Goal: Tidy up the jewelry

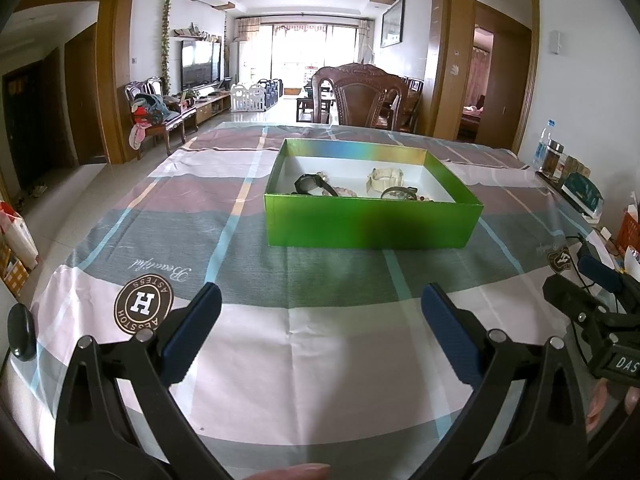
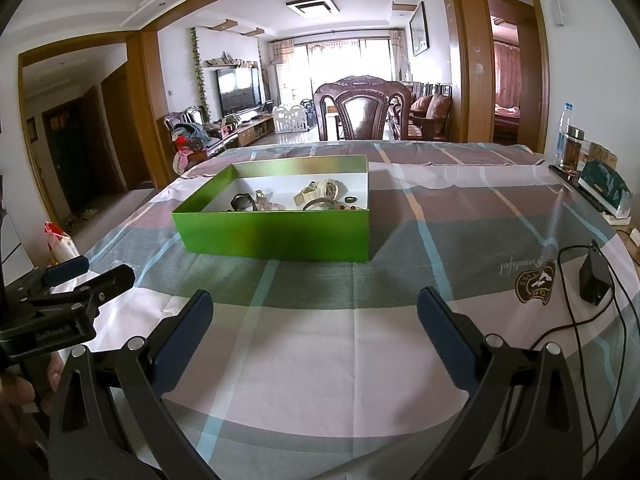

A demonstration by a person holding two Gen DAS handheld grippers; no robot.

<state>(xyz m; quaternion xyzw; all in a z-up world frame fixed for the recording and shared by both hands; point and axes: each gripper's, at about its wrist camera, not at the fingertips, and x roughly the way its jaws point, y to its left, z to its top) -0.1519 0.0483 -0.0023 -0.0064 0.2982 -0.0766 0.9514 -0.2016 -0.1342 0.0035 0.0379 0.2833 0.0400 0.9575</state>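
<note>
Checked tablecloth point(image 1: 320, 360), one green box point(image 1: 372, 222), two grippers point(image 1: 320, 320) point(image 2: 316, 320) spread wide, both empty

The right gripper point(image 2: 316, 316) is hovering wide open and empty above a plaid tablecloth point(image 2: 320, 360), facing a green box point(image 2: 276, 236) that is holding a black watch point(image 2: 242, 202), a cream watch point(image 2: 322, 192) and beaded bracelets point(image 2: 272, 205). The left gripper point(image 2: 80, 272) is sitting at the left edge, while a black adapter point(image 2: 595, 282) is trailing its cable at right.
</note>
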